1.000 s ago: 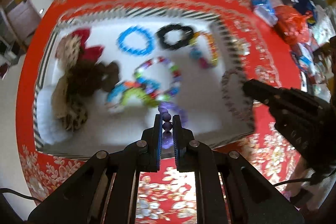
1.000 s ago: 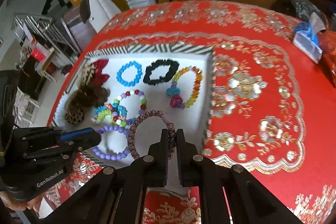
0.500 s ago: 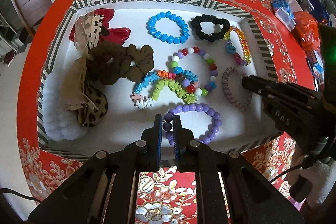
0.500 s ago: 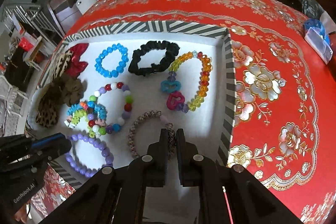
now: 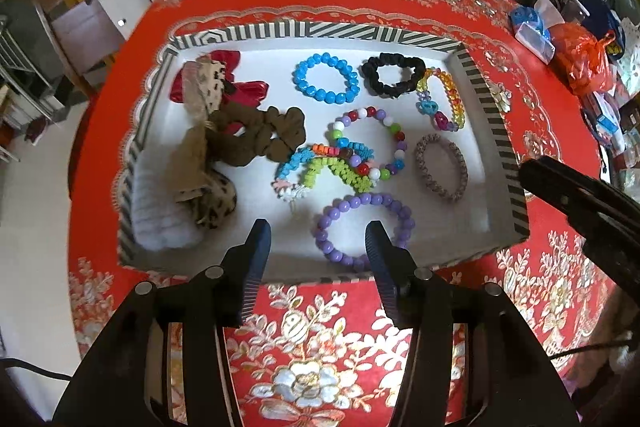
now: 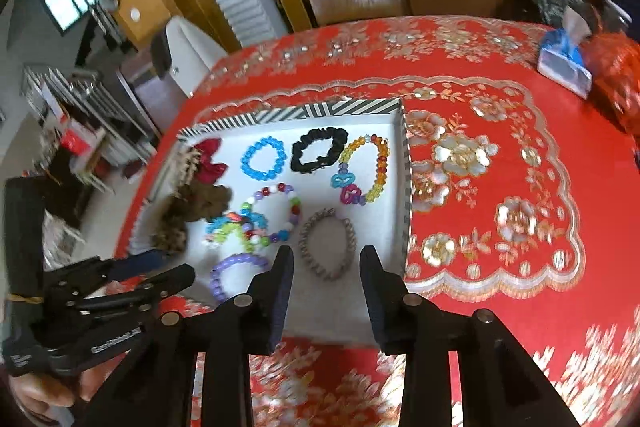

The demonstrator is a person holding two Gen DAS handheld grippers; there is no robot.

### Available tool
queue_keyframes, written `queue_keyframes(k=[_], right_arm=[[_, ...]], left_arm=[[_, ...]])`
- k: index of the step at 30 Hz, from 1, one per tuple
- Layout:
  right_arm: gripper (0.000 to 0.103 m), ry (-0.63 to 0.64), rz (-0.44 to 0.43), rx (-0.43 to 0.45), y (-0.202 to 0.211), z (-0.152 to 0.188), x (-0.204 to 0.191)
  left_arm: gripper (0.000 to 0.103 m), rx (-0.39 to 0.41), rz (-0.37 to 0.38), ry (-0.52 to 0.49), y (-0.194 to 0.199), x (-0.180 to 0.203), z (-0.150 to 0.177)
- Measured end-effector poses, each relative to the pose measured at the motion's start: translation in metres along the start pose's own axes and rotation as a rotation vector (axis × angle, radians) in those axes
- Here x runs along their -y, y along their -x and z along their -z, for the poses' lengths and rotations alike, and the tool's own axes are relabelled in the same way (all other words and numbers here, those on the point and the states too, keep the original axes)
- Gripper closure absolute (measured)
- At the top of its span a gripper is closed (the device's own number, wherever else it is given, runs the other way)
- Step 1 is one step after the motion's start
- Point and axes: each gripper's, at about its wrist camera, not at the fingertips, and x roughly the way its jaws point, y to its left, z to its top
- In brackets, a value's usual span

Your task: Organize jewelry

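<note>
Purple bracelet (image 5: 362, 227) between left tool (image 5: 318, 247) tips

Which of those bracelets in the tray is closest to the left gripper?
The purple bead bracelet, lying at the tray's near edge right in front of the open left gripper. The other bracelets all lie farther back.

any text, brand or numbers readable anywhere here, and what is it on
Raised lettering on the left gripper body, seen in the right wrist view: too blurred to read.
Yellow mark on a dark bag at the table's far right, left wrist view: too small to read.
No readable text on the striped tray, the bracelets or the red tablecloth.
</note>
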Motion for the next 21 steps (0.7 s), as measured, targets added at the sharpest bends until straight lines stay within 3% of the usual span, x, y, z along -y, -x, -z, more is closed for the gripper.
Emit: queue_keyframes(k=[3,15,17,19,21], right_arm=[[0.062,-0.003,-0.008,0.020,0.012,0.009,-0.006],[0.058,0.015,0.014,0.095,0.055,0.040,-0.028],[0.055,0.027,0.018,0.111,0.061,0.042,-0.034],[0.042,0.038,0.018,0.126,0.068,0.045,-0.039],[0.038,0.046,0.019,0.143,0.073,0.047,-0.043]], left_arm=[[0.054,0.023,-0.012,0.013,0.009,0.001,0.007],[0.054,0.142,-0.070,0.033,0.063,0.007,0.038],[0.054,0.162,-0.077,0.038,0.071,0.006,0.041],[0.054,0.184,-0.088,0.046,0.080,0.005,0.046],[0.054,0.203,-0.093,0.054,0.089,0.003,0.050]])
